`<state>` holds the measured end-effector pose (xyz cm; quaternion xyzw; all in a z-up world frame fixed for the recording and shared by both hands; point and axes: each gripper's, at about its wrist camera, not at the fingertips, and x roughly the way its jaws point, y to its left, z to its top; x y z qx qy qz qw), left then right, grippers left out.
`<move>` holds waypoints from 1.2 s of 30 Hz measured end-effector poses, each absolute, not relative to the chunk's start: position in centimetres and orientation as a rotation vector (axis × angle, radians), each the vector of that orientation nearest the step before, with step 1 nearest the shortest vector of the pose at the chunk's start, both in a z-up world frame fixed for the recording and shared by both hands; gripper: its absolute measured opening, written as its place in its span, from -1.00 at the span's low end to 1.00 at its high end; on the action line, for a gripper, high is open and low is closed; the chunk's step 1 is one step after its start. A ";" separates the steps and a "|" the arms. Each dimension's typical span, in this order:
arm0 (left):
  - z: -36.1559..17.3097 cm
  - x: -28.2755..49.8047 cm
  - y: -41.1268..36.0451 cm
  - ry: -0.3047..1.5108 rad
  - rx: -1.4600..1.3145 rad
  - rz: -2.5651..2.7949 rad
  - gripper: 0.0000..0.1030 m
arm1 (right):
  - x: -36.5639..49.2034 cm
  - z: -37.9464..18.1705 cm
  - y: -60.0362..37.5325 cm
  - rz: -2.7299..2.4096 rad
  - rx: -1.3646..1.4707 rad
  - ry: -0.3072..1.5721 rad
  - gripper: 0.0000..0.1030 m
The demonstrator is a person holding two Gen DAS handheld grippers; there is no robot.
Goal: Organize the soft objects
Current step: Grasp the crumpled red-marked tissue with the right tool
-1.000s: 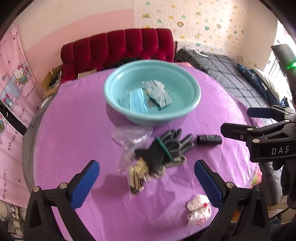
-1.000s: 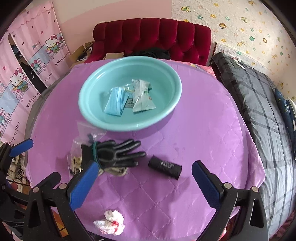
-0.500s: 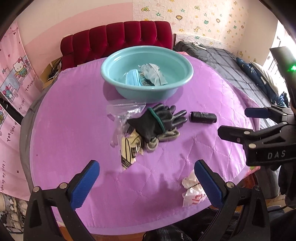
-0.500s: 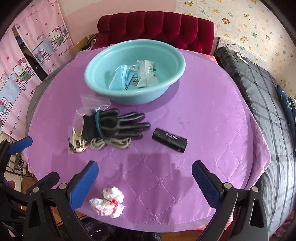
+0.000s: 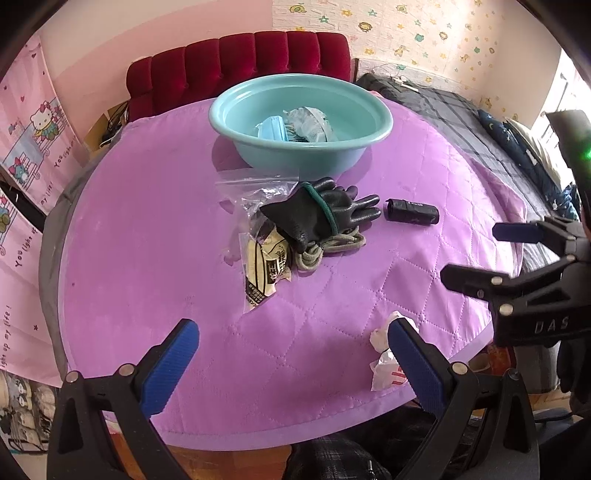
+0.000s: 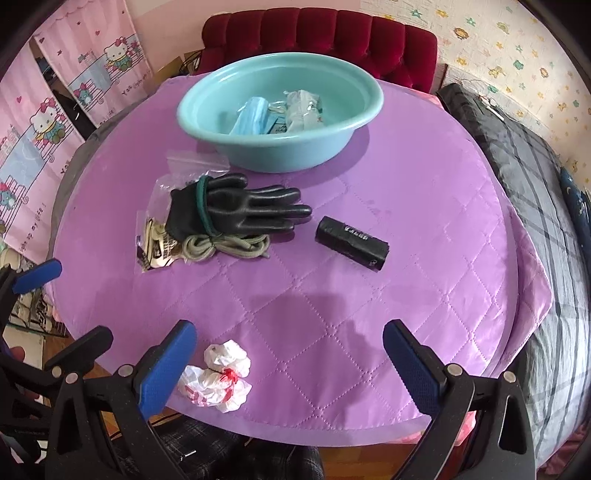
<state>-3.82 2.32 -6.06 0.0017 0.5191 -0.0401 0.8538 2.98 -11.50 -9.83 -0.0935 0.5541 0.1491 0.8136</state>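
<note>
Both grippers, left [image 5: 291,363] and right [image 6: 290,360], are wide open and hold nothing. The black glove [image 6: 240,212] lies on the purple table [image 6: 406,206], just near the blue bowl [image 6: 280,107]. A white wad [image 6: 218,376] sits at the near edge.

A round table [image 6: 406,206] is standing under a quilted purple cloth [image 5: 147,258], and a red tufted headboard [image 5: 236,62] is rising behind its far edge against a pink wall [image 5: 147,33]. Pink cartoon-cat curtains [image 6: 55,110] are hanging on the left, while a bed with a dark plaid cover [image 6: 535,184] is lying along the right beneath wallpaper dotted with small stars and animals [image 6: 498,48]. A dark blue pillow with moon prints [image 5: 517,147] is resting on that bed, and a strip of wooden floor [image 6: 369,458] is showing below the table's near edge.
</note>
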 end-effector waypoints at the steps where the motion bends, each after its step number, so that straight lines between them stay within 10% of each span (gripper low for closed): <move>1: -6.1 -3.9 2.5 1.093 0.005 -0.079 1.00 | 2.9 -9.9 -11.4 0.322 -0.204 1.184 1.00; 31: -8.5 -3.9 5.5 1.159 -0.030 -0.005 1.00 | 0.3 -19.5 -6.1 0.512 -0.318 1.456 0.96; 32: -8.6 -3.9 5.5 1.160 -0.029 -0.006 1.00 | 0.3 -19.6 -6.0 0.511 -0.313 1.460 0.92; 34: -8.8 -3.8 5.5 1.163 -0.031 -0.008 1.00 | 0.3 -19.9 -6.3 0.510 -0.299 1.470 0.07; 36: -9.0 -3.7 5.4 1.168 -0.031 -0.013 1.00 | 0.7 -19.9 -7.0 0.507 -0.285 1.487 -0.25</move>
